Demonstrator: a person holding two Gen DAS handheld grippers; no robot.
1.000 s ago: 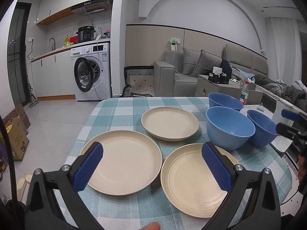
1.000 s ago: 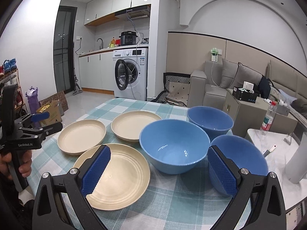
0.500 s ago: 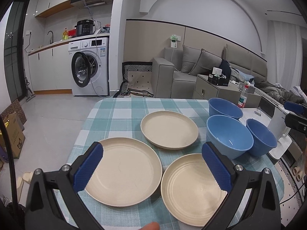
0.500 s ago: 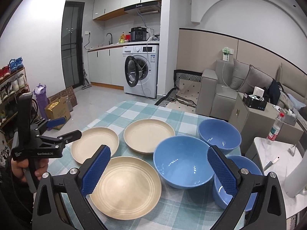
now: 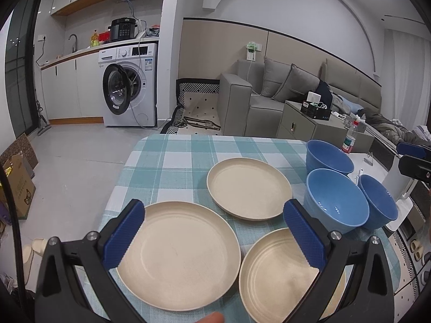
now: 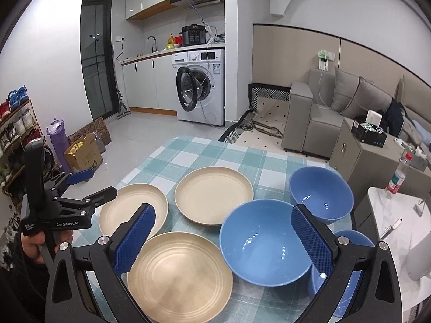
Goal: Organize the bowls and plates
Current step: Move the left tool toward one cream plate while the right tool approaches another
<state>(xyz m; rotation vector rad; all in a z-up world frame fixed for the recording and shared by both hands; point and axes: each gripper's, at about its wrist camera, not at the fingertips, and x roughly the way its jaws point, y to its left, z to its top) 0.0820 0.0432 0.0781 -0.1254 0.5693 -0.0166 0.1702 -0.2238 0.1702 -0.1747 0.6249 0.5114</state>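
Hovering above the checked counter [image 5: 172,161], left tongs [image 5: 212,231] spread wide, grasping nothing. Right tongs [image 6: 223,237] likewise released, empty. Three beige plates [image 5: 249,187] lie in a cluster, counter's left half; three blue bowls [image 6: 265,246] grouped close together at right, all upright, none stacked

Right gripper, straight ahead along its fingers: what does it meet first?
Most likely the middle blue bowl, which sits between the open fingers of the right gripper, apart from them. Depth is unclear; a higher line could pass over it.
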